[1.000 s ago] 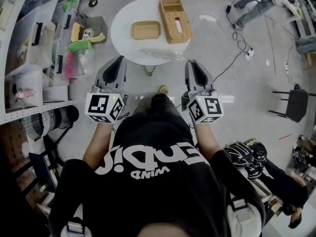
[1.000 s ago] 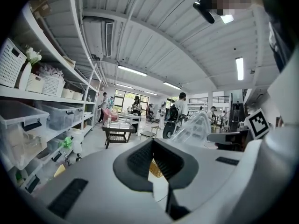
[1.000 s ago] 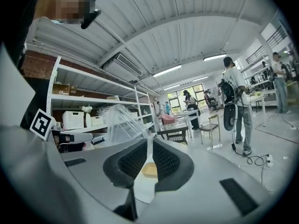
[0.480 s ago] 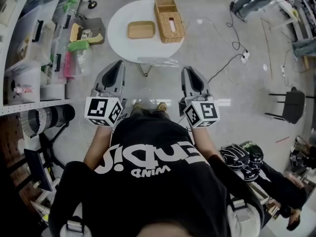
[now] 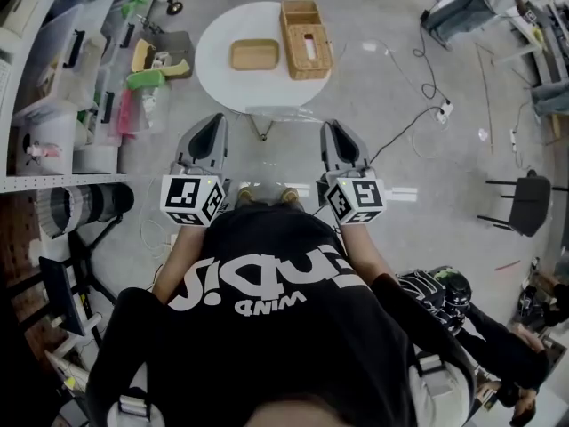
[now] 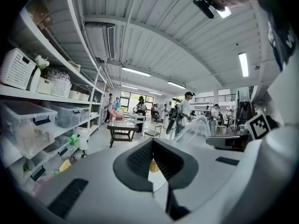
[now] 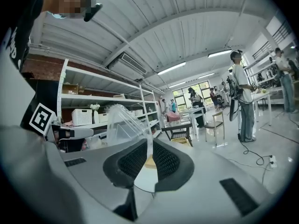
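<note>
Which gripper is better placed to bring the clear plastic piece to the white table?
Probably the right gripper: its fingers pinch the clear plastic piece, while the left gripper looks empty.

Grey floor (image 5: 427,194); white shelving (image 6: 46,97)

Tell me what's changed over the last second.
The left claw and right claw drew back slightly from the table, taking the clear sheet off its near edge. The right claw also shifted a little inward. Unchanged: both claws shut on the sheet, tray and basket on the table.
</note>
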{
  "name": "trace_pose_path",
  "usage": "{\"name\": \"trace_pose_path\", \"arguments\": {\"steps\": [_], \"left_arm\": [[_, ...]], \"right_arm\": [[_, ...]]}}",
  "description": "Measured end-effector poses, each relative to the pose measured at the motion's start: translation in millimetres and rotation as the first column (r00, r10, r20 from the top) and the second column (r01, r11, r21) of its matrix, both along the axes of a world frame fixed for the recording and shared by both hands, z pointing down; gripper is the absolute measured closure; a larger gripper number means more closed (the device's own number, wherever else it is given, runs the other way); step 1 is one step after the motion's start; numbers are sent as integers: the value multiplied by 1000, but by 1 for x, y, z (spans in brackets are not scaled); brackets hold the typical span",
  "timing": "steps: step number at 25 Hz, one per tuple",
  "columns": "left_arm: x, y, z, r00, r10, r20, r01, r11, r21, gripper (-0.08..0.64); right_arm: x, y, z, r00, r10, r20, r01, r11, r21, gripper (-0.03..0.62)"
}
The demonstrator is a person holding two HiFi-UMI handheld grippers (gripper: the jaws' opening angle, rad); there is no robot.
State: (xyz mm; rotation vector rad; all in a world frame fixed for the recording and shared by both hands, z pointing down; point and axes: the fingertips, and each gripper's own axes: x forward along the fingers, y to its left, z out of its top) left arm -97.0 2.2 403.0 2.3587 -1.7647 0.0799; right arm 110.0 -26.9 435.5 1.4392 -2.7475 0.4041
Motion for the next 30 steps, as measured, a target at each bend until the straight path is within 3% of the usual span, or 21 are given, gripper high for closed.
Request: {"name": "trace_pose_path", "arguments": {"steps": [30], "left_arm": [[7, 11, 3, 999, -33, -17, 33, 999, -17, 561]], "right_arm": [[0, -1, 0, 999, -22, 27, 23, 1000, -19, 558]]}}
